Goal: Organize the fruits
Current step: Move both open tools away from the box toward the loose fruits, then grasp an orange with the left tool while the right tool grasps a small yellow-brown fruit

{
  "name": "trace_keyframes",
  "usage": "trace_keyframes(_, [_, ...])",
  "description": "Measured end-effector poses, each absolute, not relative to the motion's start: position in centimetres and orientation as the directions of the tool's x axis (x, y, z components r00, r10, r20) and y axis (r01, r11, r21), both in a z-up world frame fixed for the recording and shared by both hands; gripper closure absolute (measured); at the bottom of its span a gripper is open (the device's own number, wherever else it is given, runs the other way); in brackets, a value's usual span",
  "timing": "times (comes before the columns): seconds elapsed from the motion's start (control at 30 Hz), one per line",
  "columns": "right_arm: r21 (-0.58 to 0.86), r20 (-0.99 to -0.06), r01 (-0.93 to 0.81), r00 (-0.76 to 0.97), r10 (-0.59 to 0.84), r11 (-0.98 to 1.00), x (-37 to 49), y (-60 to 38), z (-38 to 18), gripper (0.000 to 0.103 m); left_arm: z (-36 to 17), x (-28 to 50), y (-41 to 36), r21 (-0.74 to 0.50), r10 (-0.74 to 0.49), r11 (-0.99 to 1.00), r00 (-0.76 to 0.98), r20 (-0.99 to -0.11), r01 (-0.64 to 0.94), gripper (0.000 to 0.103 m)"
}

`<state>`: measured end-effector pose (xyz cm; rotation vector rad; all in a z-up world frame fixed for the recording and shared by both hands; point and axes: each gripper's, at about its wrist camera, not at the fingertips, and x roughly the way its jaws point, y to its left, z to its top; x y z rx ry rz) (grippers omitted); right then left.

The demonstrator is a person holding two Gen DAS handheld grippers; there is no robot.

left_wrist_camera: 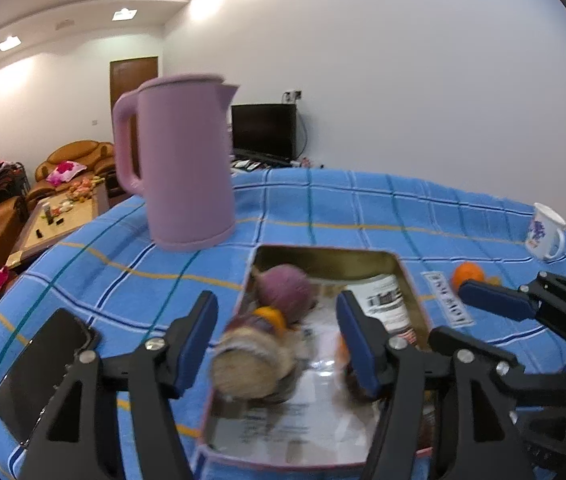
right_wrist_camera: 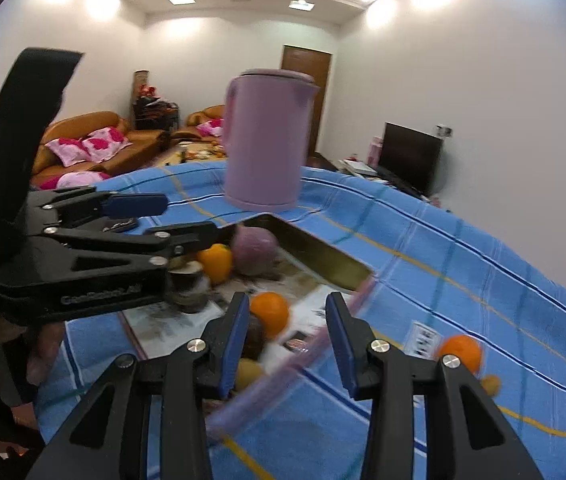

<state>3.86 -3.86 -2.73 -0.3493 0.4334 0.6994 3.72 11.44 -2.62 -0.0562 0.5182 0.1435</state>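
**Both grippers hang open over the fruit tin**

Our left gripper [left_wrist_camera: 279,344] stands with its blue pads spread, and between them, touching neither, sits a blurred brownish round fruit [left_wrist_camera: 253,364] above the floor of the tin [left_wrist_camera: 323,254]. Our right gripper [right_wrist_camera: 289,340] is also parted, its pads pressing on nothing; an orange [right_wrist_camera: 270,312] lies in the gap, close to the left pad, with a dark fruit [right_wrist_camera: 254,340] and a yellowish one [right_wrist_camera: 247,372] partly hidden behind that same pad. The tin's pink near rim crosses the gap low down in the right wrist view.

Moving outward, a purple round fruit [left_wrist_camera: 285,290] rests near the tin's far wall, and a small yellow-orange piece [left_wrist_camera: 271,318], which the right wrist view shows as a yellow pepper [right_wrist_camera: 215,264], lies just beside it. A label with black print [left_wrist_camera: 387,300] shows along the tin's right side; whether it belongs to a jar we cannot tell.

Outside the tin, on the blue checked cloth [left_wrist_camera: 363,208], a second orange [left_wrist_camera: 467,274] sits to the right, just beyond the right gripper's fingertip as the left wrist view has it. Farther right stands a white mug [left_wrist_camera: 545,232] with a purple pattern. A pink kettle [left_wrist_camera: 181,160] stands upright just behind the tin's far left corner. A black phone [left_wrist_camera: 39,372] lies on the cloth to the left of our left gripper.
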Motion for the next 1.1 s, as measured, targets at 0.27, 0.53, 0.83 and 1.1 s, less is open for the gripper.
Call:
trace_keyframes(0.27, [-0.137, -0.492, -0.465, 0.798, 0.347, 0.875, 8.0, -11.7, -1.3, 0.061, -0.8, 5.7, 4.4, 0.01, 0.035, 0.999, 0.868, -0.496, -0.034, 0.03])
trace_keyframes(0.53, [-0.032, -0.623, -0.287, 0.755, 0.205, 0.958, 14.1, -18.1, -4.0, 0.061, -1.7, 9.8, -1.9, -0.002, -0.04, 0.999, 0.836, -0.548, 0.047, 0.029])
trace_keyframes(0.83, [0.106, -0.691, -0.334, 0.653, 0.311, 0.937, 16.3, -18.3, -6.0, 0.061, -2.5, 12.9, -3.5, -0.011, -0.031, 0.999, 0.808, -0.589, 0.03, 0.026])
trace_keyframes(1.1, [0.135, -0.745, -0.353, 0.58, 0.329, 0.926, 17.5, -17.7, -7.4, 0.073, -3.4, 14.0, -4.1, 0.006, -0.02, 1.0, 0.796, -0.604, 0.03, 0.026])
